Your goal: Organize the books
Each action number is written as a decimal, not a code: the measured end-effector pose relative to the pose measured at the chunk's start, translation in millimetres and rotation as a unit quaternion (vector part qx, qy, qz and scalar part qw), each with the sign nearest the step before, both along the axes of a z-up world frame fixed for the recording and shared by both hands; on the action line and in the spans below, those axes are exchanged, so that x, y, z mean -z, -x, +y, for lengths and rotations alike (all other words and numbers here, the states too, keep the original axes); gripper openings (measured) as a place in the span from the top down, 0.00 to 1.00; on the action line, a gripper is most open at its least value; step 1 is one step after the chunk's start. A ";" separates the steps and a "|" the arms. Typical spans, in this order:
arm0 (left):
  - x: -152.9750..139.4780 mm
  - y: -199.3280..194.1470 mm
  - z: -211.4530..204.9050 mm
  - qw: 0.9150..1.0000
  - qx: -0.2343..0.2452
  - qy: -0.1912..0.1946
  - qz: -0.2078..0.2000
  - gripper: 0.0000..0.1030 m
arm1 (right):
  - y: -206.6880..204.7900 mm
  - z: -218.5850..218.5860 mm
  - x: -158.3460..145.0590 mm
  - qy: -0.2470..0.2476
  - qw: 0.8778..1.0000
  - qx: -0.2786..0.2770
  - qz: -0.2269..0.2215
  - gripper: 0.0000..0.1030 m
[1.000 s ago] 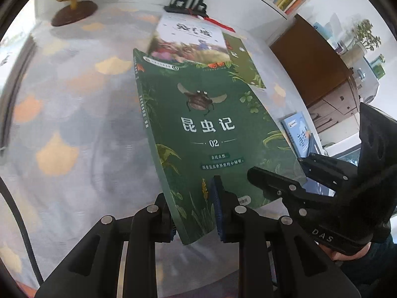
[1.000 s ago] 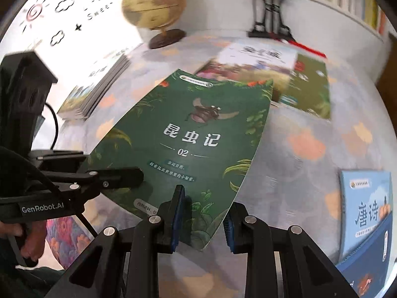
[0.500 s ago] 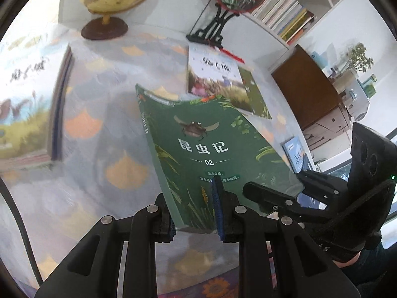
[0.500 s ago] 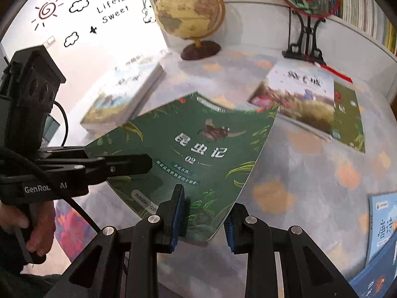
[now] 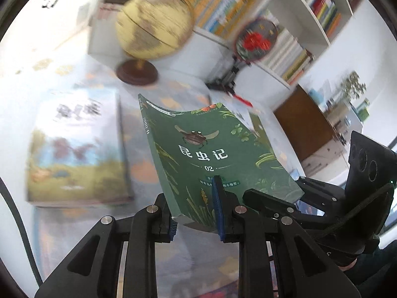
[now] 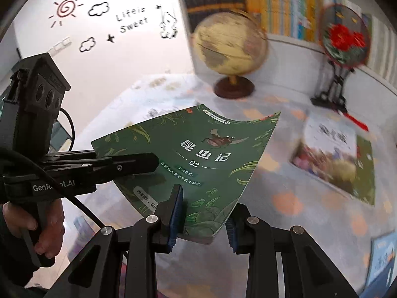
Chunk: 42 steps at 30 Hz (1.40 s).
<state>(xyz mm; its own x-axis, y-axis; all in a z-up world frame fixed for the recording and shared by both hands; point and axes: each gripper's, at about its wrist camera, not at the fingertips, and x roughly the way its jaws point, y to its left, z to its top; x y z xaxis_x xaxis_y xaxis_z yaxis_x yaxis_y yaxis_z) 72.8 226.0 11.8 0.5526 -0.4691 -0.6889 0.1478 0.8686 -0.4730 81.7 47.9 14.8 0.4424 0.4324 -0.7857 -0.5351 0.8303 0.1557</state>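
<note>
A green insect book (image 5: 208,154) is held in the air above the table by both grippers. My left gripper (image 5: 196,213) is shut on its near left corner, by the spine. My right gripper (image 6: 202,213) is shut on its near right corner; the book also shows in the right wrist view (image 6: 198,159). A stack of picture books (image 5: 77,146) lies on the table to the left. Another picture book (image 6: 332,154) lies flat on the right, on top of a green one. A blue book (image 6: 382,255) lies at the table's right edge.
A globe (image 6: 229,47) on a brown base and a round red-flower fan (image 6: 343,38) on a black stand are at the back of the table. Bookshelves (image 5: 292,22) full of books line the wall behind. A brown cabinet (image 5: 305,121) is off to the right.
Both grippers have lifted the green book higher and carried it left, toward the stack of picture books. The globe and shelves have come into view.
</note>
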 end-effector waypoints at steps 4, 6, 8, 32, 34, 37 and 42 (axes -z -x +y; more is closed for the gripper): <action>-0.7 -1.3 45.8 0.999 -0.031 -0.007 -0.006 0.81 | -11.9 52.2 -4.0 -0.004 0.999 -0.033 -0.006 0.71; 2.6 -1.2 68.6 0.999 -0.046 -0.010 -0.007 0.81 | -16.2 74.3 -2.9 -0.004 0.999 -0.045 -0.010 0.71; 8.6 -3.2 86.9 0.998 -0.059 -0.010 -0.004 0.81 | -22.9 99.3 2.4 0.001 0.998 -0.061 -0.009 0.71; 85.6 -29.7 158.5 0.993 -0.077 0.052 0.066 0.80 | -70.5 172.4 75.3 0.030 0.995 -0.035 0.094 0.70; 88.1 -27.2 163.2 0.993 -0.082 0.053 0.069 0.79 | -68.9 172.9 79.6 0.032 0.994 -0.035 0.100 0.70; 92.0 -24.0 166.8 0.992 -0.084 0.048 0.077 0.79 | -67.0 172.8 89.4 0.039 0.992 -0.033 0.112 0.69; 93.6 -11.0 177.4 0.990 -0.104 0.055 0.076 0.76 | -65.6 171.4 93.7 0.039 0.992 -0.033 0.117 0.61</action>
